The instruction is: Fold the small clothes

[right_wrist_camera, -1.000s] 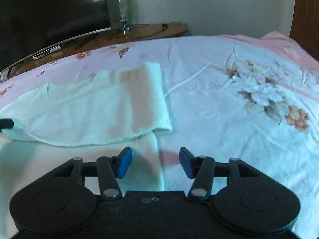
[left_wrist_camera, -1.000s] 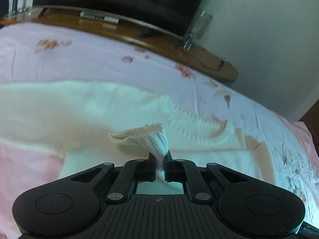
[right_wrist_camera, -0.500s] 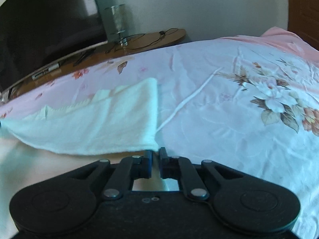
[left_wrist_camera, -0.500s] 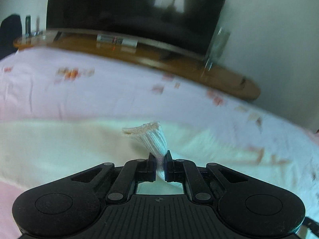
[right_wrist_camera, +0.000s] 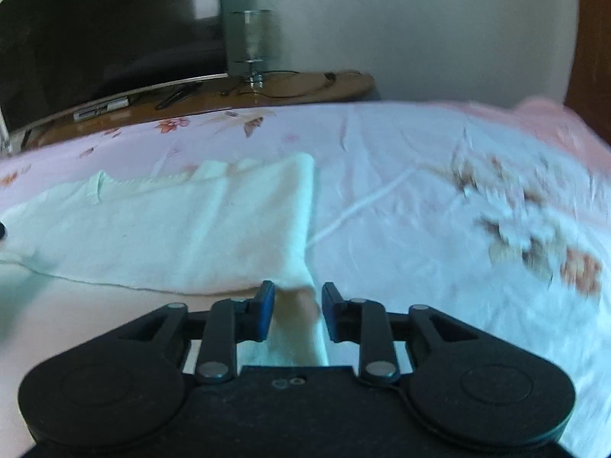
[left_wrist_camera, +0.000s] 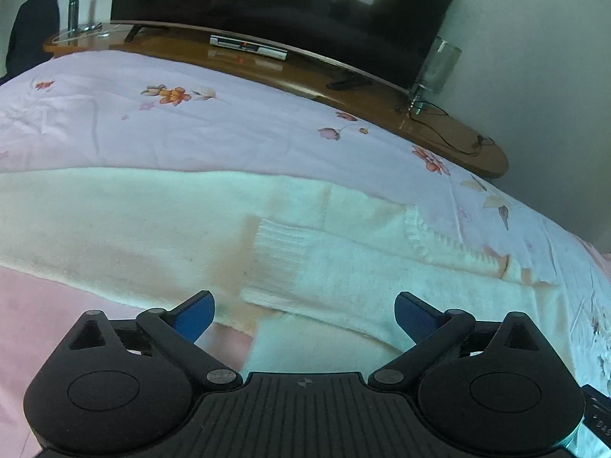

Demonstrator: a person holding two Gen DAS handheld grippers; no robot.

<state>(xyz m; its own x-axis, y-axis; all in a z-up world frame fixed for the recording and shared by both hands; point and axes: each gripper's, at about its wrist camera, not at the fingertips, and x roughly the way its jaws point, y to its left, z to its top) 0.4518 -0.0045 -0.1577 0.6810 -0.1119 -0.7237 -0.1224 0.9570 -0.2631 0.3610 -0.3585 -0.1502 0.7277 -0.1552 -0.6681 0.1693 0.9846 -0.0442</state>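
Observation:
A small cream knitted sweater (left_wrist_camera: 160, 225) lies flat on the bed. Its sleeve with the ribbed cuff (left_wrist_camera: 282, 252) lies folded across the body, just ahead of my left gripper (left_wrist_camera: 304, 315), which is wide open and empty. In the right wrist view the sweater (right_wrist_camera: 183, 229) lies to the left with its folded side edge running toward my right gripper (right_wrist_camera: 298, 307). The right gripper's jaws stand partly open, astride the sweater's near corner, not clamped on it.
The bed has a pink floral sheet (left_wrist_camera: 229, 126) (right_wrist_camera: 439, 210). Beyond the bed's far edge stands a wooden TV stand (left_wrist_camera: 382, 103) with a dark television (left_wrist_camera: 286, 4), a set-top box (left_wrist_camera: 248, 45) and a glass lamp (right_wrist_camera: 252, 45).
My left gripper opened and let go of the sleeve cuff, which now lies flat on the sweater. My right gripper, shut half a second ago, has opened partly at the sweater's corner.

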